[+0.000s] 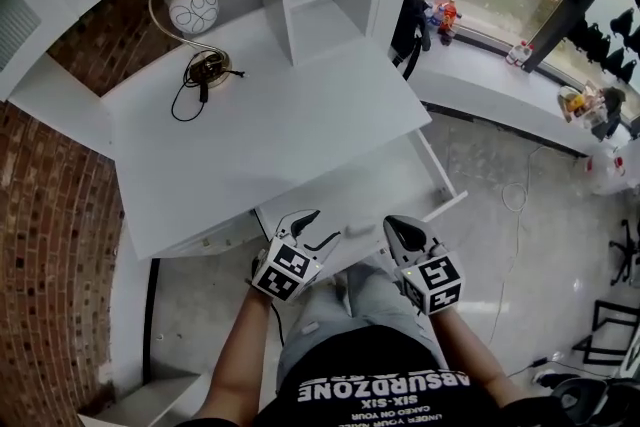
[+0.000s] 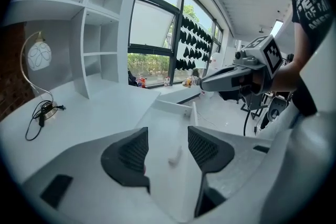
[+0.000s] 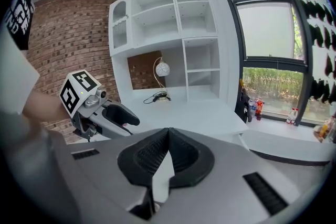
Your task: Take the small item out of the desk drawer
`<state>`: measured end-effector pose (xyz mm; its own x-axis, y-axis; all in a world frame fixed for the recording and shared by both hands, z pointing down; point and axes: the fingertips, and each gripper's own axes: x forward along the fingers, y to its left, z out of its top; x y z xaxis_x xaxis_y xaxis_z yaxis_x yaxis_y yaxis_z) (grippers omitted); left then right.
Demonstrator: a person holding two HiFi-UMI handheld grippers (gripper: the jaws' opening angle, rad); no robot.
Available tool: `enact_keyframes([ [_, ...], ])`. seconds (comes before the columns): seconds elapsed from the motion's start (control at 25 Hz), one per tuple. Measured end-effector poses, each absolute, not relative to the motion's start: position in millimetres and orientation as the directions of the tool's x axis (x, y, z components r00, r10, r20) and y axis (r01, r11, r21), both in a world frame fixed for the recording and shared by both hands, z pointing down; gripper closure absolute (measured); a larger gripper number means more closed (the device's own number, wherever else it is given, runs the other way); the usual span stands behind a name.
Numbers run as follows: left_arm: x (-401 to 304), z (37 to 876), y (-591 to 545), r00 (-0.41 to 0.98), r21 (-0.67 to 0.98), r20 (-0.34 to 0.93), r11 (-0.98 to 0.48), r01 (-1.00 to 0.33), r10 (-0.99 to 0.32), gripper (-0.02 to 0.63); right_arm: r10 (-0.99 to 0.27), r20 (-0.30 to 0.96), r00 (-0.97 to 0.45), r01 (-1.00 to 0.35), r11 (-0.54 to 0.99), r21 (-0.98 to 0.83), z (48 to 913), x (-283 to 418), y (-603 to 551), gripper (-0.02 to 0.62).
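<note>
In the drawer [image 1: 372,187], small item [image 2: 175,155] ahead of spread left fingers [image 2: 128,157]; right fingers [image 3: 151,159] together.

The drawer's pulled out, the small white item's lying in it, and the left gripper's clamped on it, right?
No: the left gripper is open, its jaws apart, not clamped; the small white item lies untouched in the pulled-out drawer. The left gripper view shows it.

lamp [image 1: 193,11]: white globe, brass base, upper left
cord [image 1: 186,97]: black, looped just beside lamp base
brick wall [image 1: 45,215]: left edge
</note>
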<state>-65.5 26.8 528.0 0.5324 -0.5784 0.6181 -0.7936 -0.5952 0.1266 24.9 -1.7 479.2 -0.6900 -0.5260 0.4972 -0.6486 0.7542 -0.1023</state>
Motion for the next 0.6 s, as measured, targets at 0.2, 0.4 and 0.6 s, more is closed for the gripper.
enact_keyframes([
  [0.2,-55,534,11,0.551,0.153,0.625,-0.606,-0.781,-0.553,0.387,-0.501,0.496,-0.710,-0.619,0.779,-0.099,481,21,-26,0.597],
  [0.4,-43,543,-4,0.552,0.154,0.658,-0.626,-0.765,-0.513,0.387,-0.479,0.498,-0.723,-0.600,0.793,-0.108,483,22,-48,0.597],
  [0.6,-30,565,-14,0.559,0.169,0.696,-0.654,-0.737,-0.450,0.387,-0.459,0.515,-0.724,-0.592,0.796,-0.123,491,29,-62,0.597],
])
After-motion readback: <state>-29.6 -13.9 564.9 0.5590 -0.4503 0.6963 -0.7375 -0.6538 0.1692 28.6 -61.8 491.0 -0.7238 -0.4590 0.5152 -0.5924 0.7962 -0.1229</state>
